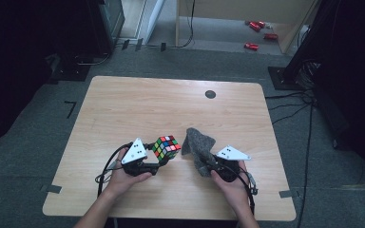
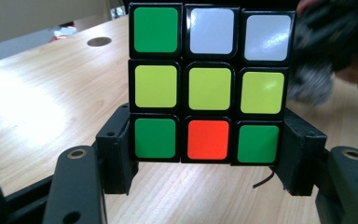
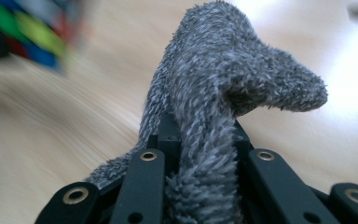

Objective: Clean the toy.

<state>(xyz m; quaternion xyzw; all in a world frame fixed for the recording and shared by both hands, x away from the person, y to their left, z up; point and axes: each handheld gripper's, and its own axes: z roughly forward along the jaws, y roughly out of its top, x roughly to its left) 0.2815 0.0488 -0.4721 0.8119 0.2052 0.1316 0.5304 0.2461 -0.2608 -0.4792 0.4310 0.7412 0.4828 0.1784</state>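
We have both grabs done: left gripper (image 1: pixel 160 160) clamps the cube (image 1: pixel 167 147) just above the table (image 1: pixel 123 109), right gripper (image 1: pixel 208 164) pinches the grey cloth (image 1: pixel 198 144) beside it. Wiping looks unstarted; contact is probably nil.
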